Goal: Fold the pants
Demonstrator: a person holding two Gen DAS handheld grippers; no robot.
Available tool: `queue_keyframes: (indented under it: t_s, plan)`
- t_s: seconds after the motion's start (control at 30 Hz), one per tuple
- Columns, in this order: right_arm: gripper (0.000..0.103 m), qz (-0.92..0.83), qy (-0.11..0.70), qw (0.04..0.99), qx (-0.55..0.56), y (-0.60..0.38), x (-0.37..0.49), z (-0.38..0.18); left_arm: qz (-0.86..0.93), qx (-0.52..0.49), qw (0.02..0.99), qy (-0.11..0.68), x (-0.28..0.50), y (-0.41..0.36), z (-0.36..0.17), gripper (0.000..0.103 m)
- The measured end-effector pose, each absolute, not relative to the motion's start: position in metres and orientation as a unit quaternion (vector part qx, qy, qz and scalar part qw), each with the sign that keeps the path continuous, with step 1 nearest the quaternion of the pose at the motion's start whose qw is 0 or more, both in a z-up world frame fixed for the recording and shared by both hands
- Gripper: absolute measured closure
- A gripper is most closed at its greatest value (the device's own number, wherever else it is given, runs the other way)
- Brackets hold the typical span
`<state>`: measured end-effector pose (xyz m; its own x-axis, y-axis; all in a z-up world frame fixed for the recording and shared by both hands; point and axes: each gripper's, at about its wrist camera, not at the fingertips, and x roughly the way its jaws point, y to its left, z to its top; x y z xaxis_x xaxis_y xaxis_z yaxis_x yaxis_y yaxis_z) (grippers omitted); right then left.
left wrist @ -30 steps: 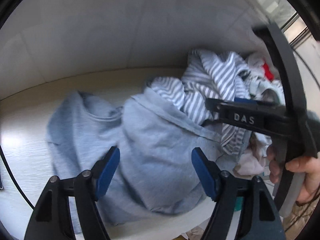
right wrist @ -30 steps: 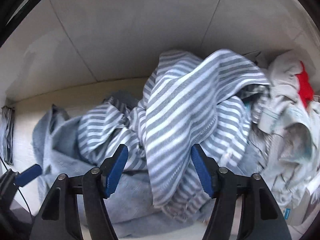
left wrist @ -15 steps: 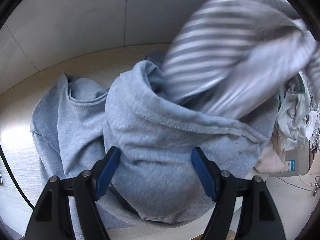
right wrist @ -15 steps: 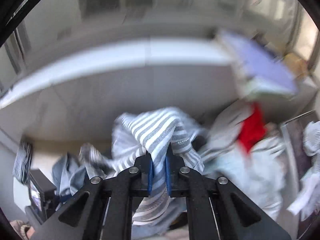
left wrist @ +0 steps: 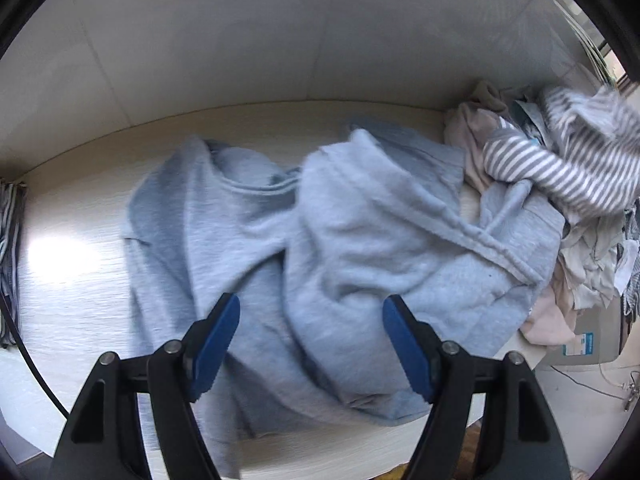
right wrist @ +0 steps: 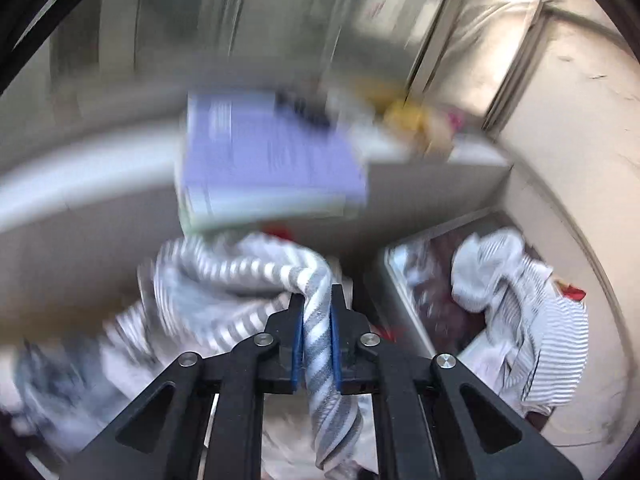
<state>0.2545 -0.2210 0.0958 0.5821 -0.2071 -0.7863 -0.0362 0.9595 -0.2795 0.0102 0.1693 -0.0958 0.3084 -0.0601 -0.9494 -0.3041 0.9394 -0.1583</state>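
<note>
Crumpled light grey-blue pants (left wrist: 340, 248) lie on the pale wooden table (left wrist: 72, 280) in the left wrist view. My left gripper (left wrist: 312, 312) hangs open just above them, its blue pads apart with nothing pinched. In the right wrist view my right gripper (right wrist: 317, 320) is shut on a grey-and-white striped garment (right wrist: 318, 344), which trails off to the left, blurred by motion. The same striped garment (left wrist: 576, 168) shows at the far right of the left wrist view, lifted over the clothes pile.
A heap of pale clothes (left wrist: 592, 264) sits at the table's right end. A purple-topped box (right wrist: 272, 160) rests on a ledge by the wall. A bin (right wrist: 404, 280) holding striped and white laundry (right wrist: 520, 300) stands to the right. A dark cable (left wrist: 24, 344) runs along the left.
My right gripper closed on the striped garment and pulled it up and off the grey pants to the right. The pants now lie uncovered. The left gripper barely shifted.
</note>
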Motion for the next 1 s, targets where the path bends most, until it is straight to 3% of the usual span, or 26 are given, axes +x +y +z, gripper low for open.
queue_keyframes:
  t_s: [0.13,0.27,0.47,0.57,0.83,1.0]
  plan:
    - [0.077,-0.062,0.520,0.842,-0.127,-0.228,0.248,0.036,0.097,-0.148,0.798,0.576,0.005,0.188,-0.086,0.025]
    - [0.059,-0.068,0.481,0.862,-0.145,-0.217,0.223,0.057,0.132,-0.152,0.799,0.567,-0.010,0.223,-0.082,0.025]
    - [0.044,0.042,0.426,0.883,-0.192,-0.143,0.174,0.109,0.165,-0.179,0.782,0.574,-0.018,0.256,-0.101,0.025]
    - [0.043,0.115,0.435,0.875,-0.180,-0.098,0.154,0.096,0.159,-0.190,0.776,0.580,-0.019,0.260,-0.110,0.025]
    - [0.043,0.304,0.516,0.769,-0.223,0.030,0.114,-0.019,0.121,-0.235,0.756,0.598,-0.027,0.261,-0.135,0.025]
    - [0.043,0.310,0.543,0.728,-0.280,0.068,0.106,-0.080,0.120,-0.211,0.759,0.604,-0.025,0.258,-0.146,0.026]
